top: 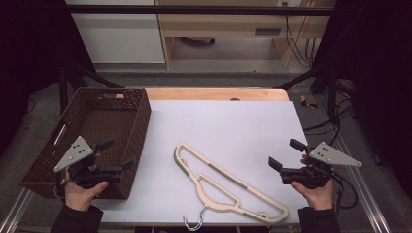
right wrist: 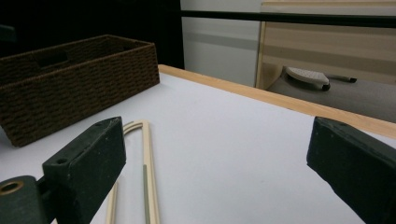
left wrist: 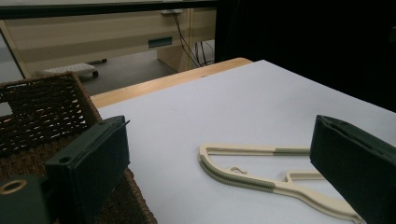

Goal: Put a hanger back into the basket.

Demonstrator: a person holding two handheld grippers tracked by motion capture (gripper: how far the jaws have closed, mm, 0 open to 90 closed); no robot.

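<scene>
A cream wooden hanger (top: 223,184) with a metal hook (top: 196,222) lies flat on the white table top, slanting from the middle toward the front right. It also appears in the left gripper view as the hanger (left wrist: 261,175) and in the right gripper view as the hanger (right wrist: 147,177). My left gripper (top: 116,154) hovers over the front right corner of the brown wicker basket (top: 87,141), jaws wide apart and empty. At the table's right edge my right gripper (top: 286,153) is open too, nothing between its jaws, pointing left toward the hanger.
The basket (left wrist: 42,116) occupies the table's left side and looks empty; its wall (right wrist: 74,88) shows in the right gripper view. Beyond the far edge stand a wooden desk (top: 228,24) and cables (top: 301,43). A black frame rail (top: 194,9) crosses overhead.
</scene>
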